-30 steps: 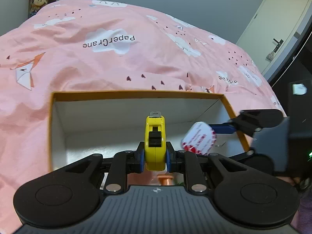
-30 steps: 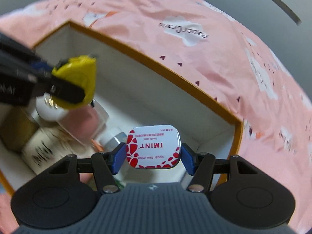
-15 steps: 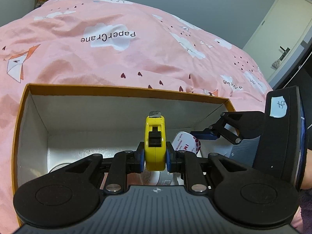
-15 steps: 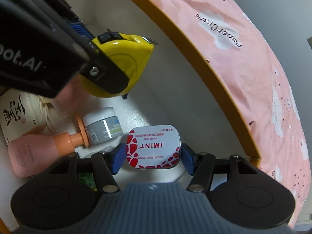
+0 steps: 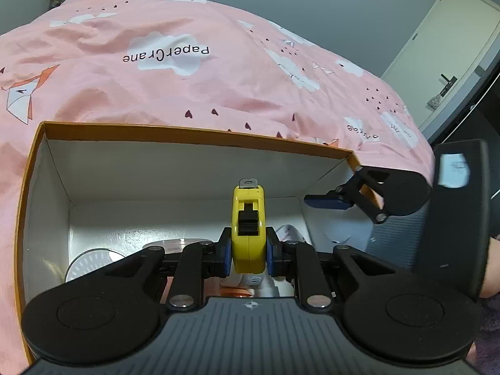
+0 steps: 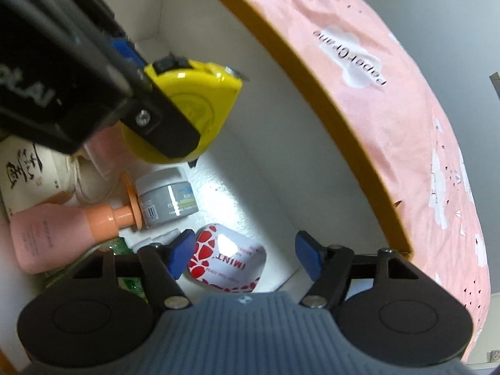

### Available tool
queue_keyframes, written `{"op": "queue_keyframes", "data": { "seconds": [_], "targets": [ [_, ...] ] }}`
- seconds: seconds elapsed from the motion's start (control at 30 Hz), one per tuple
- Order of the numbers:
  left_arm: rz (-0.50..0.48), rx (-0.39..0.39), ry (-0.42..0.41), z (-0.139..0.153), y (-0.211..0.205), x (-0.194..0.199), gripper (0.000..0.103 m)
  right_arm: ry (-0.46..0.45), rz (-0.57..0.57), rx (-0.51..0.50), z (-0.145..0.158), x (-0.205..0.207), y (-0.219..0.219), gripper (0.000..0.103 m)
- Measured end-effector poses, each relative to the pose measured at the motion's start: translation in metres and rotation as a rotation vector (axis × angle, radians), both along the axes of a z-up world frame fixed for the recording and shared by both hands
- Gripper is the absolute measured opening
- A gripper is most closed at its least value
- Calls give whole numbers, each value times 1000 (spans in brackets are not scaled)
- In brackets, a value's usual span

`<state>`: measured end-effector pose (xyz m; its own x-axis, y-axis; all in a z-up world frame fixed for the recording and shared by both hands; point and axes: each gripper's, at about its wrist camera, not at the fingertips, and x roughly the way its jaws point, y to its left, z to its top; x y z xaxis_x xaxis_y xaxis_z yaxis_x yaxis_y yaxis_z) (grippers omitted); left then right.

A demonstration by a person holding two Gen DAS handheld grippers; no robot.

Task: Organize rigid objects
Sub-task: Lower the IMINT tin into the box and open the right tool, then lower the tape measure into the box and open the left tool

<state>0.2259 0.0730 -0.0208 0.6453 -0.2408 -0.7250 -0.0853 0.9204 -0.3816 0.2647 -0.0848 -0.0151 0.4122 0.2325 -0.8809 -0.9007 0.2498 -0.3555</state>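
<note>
An orange-rimmed white box sits on the pink bedspread. My left gripper is shut on a yellow tape measure and holds it above the box's inside; the tape measure also shows in the right wrist view. My right gripper hangs over the box's near right corner with its jaws opening. The red-and-white IMINT mint tin lies loose and tilted on the box floor between them, and the blue pads stand apart from it.
Inside the box lie a pink pump bottle, a grey jar, a white bottle with black lettering and a round silver lid. Pink bedding surrounds the box. A door stands at the far right.
My right gripper has let go of the mint tin, which dropped tilted onto the box floor. The wrist rolled, and its jaws spread wider. The left gripper kept the tape measure still.
</note>
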Motion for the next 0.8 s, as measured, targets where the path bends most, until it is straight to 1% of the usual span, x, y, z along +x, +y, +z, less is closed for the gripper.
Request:
{"op": "queue_keyframes", "data": {
  "seconds": [0.13, 0.2, 0.27, 0.3, 0.33, 0.37, 0.4, 0.47, 0.5, 0.6, 0.7, 0.8],
  "targets": [
    [13, -1, -3, 5, 0, -3, 22, -27, -51, 88, 27, -4, -15, 69],
    [17, 10, 1, 6, -2, -5, 22, -54, -120, 133, 41, -10, -23, 66],
    [8, 1, 7, 6, -4, -5, 22, -75, -192, 181, 52, -14, -32, 63],
    [2, -11, 12, 5, -4, -4, 22, -79, -229, 209, 58, -15, -39, 60],
    [-5, -25, 18, 5, -6, -3, 22, -75, -263, 242, 64, -17, -47, 54],
    [-13, -36, 25, 4, -8, -3, 22, -64, -304, 287, 71, -17, -56, 52],
    [-22, -39, 30, 3, -11, -2, 22, -54, -335, 328, 76, -19, -64, 51],
    [-48, -40, 43, 0, -20, 1, 22, -35, -403, 411, 87, -21, -77, 41],
    [-57, -44, 50, -2, -24, 1, 22, -27, -451, 445, 90, -20, -85, 41],
    [-94, -72, 78, -8, -36, 7, 22, -16, -569, 517, 96, -18, -108, 41],
    [-132, -93, 108, -15, -49, 15, 22, 24, -636, 559, 91, -20, -123, 41],
    [-148, -104, 143, -25, -62, 24, 22, 14, -688, 579, 83, -21, -133, 41]
  ]
}}
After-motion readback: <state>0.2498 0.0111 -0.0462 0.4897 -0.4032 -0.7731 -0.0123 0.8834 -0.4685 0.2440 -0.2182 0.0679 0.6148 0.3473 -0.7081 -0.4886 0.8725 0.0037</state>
